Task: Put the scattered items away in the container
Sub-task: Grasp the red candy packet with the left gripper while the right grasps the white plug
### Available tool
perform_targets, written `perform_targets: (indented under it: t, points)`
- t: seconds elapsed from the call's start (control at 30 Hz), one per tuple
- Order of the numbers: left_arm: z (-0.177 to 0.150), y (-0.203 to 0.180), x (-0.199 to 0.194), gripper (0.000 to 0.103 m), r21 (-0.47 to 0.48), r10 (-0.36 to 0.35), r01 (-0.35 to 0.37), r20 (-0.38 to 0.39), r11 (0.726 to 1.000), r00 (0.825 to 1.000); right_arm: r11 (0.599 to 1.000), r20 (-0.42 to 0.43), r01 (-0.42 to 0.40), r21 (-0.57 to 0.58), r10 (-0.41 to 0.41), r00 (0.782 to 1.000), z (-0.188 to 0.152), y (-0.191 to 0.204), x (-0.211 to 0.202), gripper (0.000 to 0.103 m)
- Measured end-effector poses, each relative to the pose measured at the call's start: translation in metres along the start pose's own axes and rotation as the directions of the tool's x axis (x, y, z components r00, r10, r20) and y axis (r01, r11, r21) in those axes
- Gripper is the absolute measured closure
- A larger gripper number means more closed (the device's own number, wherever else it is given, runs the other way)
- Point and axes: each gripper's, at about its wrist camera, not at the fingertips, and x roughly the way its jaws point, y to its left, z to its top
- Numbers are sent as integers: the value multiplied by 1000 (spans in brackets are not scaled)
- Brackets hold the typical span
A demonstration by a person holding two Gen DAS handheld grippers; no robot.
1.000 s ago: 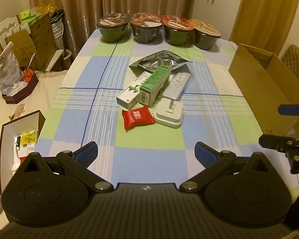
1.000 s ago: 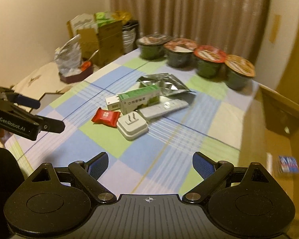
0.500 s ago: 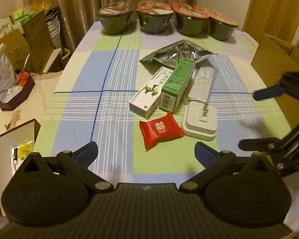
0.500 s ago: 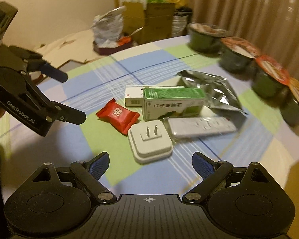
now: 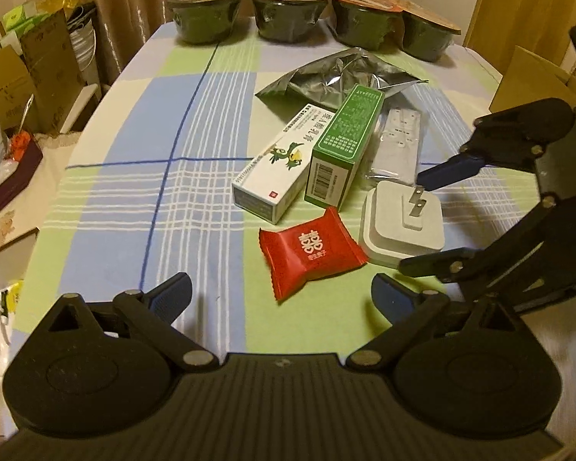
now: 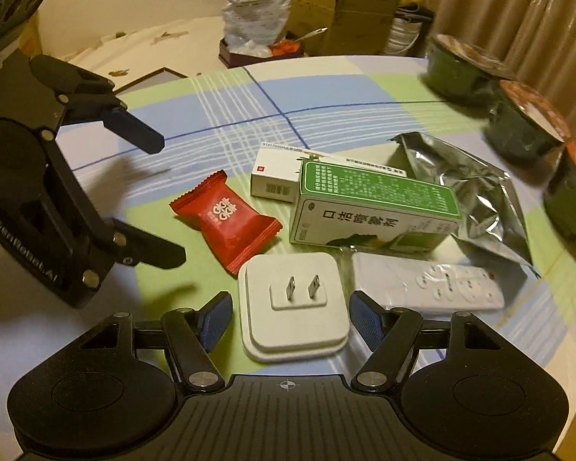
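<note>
Both tools advanced toward the desk pile. Right tool jaws apart, straddling the white plug adapter; left tool jaws apart, near red candy packet. Cardboard box at far right.

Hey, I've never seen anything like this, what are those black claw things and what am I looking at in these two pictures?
They are two hand-held grippers, each carried by a person, each with a camera looking out along its two blue-tipped fingers. One picture is from the left gripper, the other from the right gripper; each also shows the other from the side. Both are open and hold nothing. On the checked tablecloth lie a red candy, a white plug adapter, a green box, a white box, a remote and a silver pouch. The right gripper's fingers flank the adapter.
</note>
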Motion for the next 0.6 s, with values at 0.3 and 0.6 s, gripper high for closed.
perform_targets:
  t: [0.3,0.6]
  points:
    - [9,-1,21,8,-49,-20,21,8,999,1000,993,-19,58,100,-57,998,-9,-6,-10,39]
    - [17,-14,33,61,-5,15,-15,31,1000,999,968,-21,101,230,-99,995,-29,-2,-35,39]
